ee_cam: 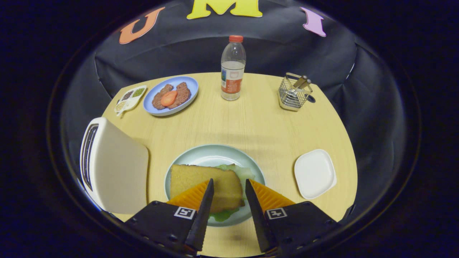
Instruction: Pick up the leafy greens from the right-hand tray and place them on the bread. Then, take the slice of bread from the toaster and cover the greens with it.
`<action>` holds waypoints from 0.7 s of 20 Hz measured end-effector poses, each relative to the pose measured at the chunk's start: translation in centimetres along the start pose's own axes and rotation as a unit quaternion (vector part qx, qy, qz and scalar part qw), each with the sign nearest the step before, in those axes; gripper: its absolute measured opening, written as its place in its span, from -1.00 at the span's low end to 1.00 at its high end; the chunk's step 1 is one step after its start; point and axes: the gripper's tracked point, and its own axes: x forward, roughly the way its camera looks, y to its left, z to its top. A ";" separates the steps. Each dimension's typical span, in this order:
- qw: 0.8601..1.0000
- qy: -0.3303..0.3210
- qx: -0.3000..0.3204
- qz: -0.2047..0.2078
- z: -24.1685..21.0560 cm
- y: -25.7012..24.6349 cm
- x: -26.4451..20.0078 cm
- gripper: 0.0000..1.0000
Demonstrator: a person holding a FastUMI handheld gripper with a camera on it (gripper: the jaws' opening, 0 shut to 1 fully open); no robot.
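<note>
A pale green plate [211, 154] sits on the wooden table just ahead of my fingers. On it lies a slice of bread [204, 186], and leafy greens [241, 172] peek out from under its right and near edges. My gripper [229, 188] hovers over the near side of the plate, open, with nothing held; the bread's right end shows in the gap between the fingers. A white toaster [113, 166] stands to the left of the plate. A white square tray [315, 173] lies to the right of the plate with nothing on it.
At the back stand a water bottle [233, 70] with a red cap, a blue plate [171, 96] with meat patties and a tomato slice, a small divided dish [130, 98] of seeds, and a wire utensil holder [294, 92].
</note>
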 end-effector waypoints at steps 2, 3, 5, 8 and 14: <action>1.000 -0.010 0.004 -0.005 0.2 -0.2 -0.8 0.13; 1.000 -0.014 0.006 -0.006 0.4 -0.3 -1.3 0.19; 1.000 -0.026 0.014 -0.008 0.6 -0.4 -2.5 0.28; 0.999 -0.048 0.024 -0.006 1.0 -0.2 -4.6 0.55; 0.993 -0.104 0.053 -0.001 2.1 0.1 -10.1 0.82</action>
